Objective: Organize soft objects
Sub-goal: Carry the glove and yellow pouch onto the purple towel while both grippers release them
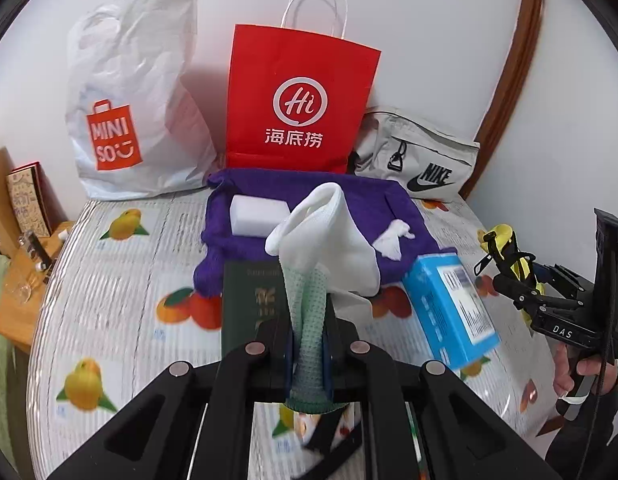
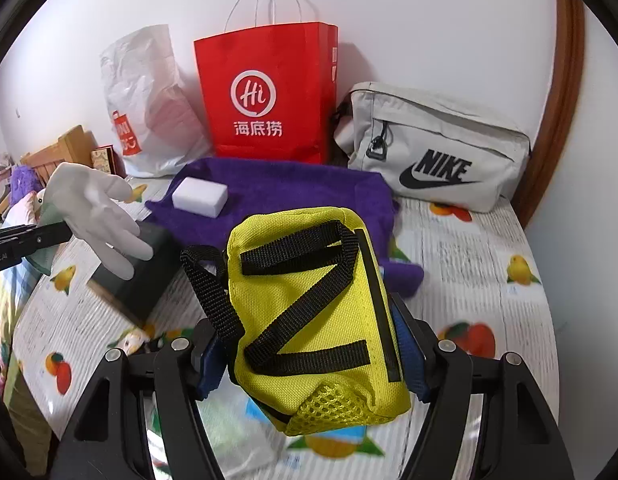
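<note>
Above the near edge of the fruit-print table (image 1: 109, 280), a white glove (image 1: 329, 236) with a green cuff is held clamped by that cuff in the left gripper (image 1: 307, 354); a yellow pouch (image 2: 313, 312) with black straps is gripped between the fingers of the right gripper (image 2: 315, 356), raised over the table's middle; a purple cloth (image 2: 293, 192) is spread toward the far edge, with a white sponge (image 2: 199, 196) lying on its left part; a red paper bag (image 2: 269, 92), a white plastic bag (image 1: 137, 96) and a grey Nike pouch (image 2: 433, 148) are ranged along the far edge against the wall; a dark green booklet (image 1: 253, 300) and a blue box (image 1: 453, 312) are noted near the cloth's near edge.
</note>
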### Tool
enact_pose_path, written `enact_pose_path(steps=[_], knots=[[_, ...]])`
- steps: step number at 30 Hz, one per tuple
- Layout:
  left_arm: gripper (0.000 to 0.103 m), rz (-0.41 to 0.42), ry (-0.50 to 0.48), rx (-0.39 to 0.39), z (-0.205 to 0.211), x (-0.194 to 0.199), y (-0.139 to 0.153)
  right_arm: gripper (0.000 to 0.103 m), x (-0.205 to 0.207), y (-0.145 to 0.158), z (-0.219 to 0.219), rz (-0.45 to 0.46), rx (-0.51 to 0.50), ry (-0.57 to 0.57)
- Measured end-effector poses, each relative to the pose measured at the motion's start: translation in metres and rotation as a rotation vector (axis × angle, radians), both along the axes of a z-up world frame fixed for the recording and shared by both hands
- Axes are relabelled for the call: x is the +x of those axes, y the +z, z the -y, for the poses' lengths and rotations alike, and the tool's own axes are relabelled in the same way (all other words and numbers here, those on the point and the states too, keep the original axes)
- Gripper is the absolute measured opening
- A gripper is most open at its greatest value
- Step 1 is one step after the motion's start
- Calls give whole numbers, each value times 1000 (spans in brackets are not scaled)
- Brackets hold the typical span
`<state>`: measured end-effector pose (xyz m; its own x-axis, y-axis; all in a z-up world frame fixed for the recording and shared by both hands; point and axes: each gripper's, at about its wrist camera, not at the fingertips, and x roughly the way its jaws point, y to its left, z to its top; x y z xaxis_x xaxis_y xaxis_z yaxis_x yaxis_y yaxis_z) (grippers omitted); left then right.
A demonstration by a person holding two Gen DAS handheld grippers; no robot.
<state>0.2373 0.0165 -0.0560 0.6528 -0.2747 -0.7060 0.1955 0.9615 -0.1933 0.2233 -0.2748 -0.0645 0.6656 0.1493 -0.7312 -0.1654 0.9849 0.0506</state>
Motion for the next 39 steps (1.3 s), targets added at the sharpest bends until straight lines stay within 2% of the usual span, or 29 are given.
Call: enact_pose_path(steps=[14, 22, 28, 33, 39], knots=[[11, -42, -11, -30, 11, 97, -13, 70, 106, -10, -2, -12, -15, 9], [11, -84, -11, -14, 14, 132, -31, 70, 153, -11, 11, -2, -34, 3], [11, -145, -37, -60, 14, 151, -50, 70, 184, -28, 5, -37, -49, 31], [11, -184, -61, -17, 21, 166, -62, 70, 209, -50, -6, -117, -47, 73], [11, -225, -62, 59, 24, 178, -71, 71, 229, -73, -21, -187, -97, 116]])
